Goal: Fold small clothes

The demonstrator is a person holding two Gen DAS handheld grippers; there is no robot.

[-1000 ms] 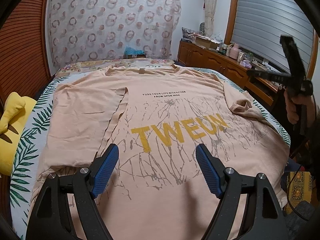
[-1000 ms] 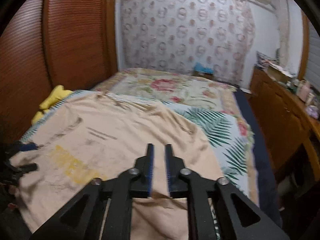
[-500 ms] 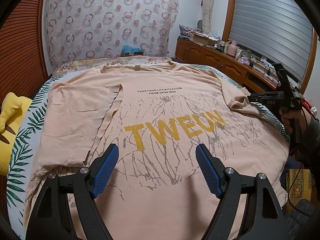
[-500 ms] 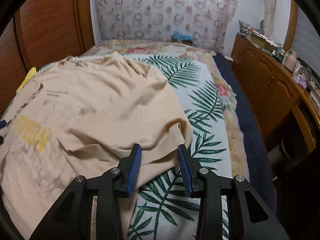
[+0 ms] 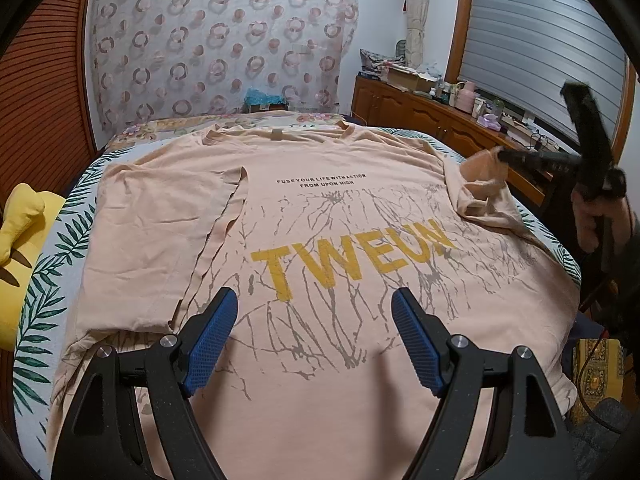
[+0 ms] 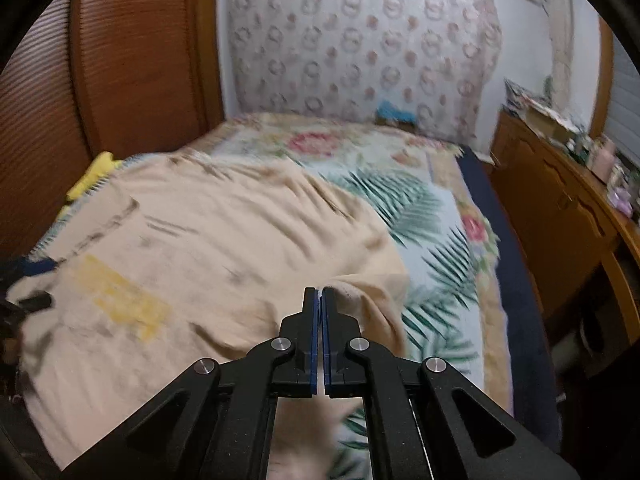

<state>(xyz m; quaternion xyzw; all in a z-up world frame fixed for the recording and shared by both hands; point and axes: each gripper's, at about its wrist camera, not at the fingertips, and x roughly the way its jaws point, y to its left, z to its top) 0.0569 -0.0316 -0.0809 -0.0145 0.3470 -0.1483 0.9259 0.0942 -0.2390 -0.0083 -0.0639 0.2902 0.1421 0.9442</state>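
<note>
Peach-coloured cotton T-shirt with a yellow "TWEUN" print [image 5: 320,216] fills the middle of the left wrist view, spread flat on the leaf-patterned bedspread [image 5: 44,280] so its panels can be turned inward. Its left sleeve and side [image 5: 160,236], at centre left of that frame, already lie folded over the body. The left gripper [image 5: 314,340] hovers low over the hem at the bottom centre, blue pads spread wide and holding nothing, probably waiting its turn. At the right edge, the right gripper [image 5: 504,156] is clenched on the bunched right sleeve [image 5: 484,192] and holds it raised off the bed, which suggests the matching inward fold.

In the right wrist view the closed fingertips [image 6: 321,294] meet over a ridge of fabric, but motion blur smears the cloth, so exactly how much is pinched is hard to make out. The yellow plush toy [image 5: 20,248] is cut off at the left border, and the shirt's near hem disappears beneath the left tool.
</note>
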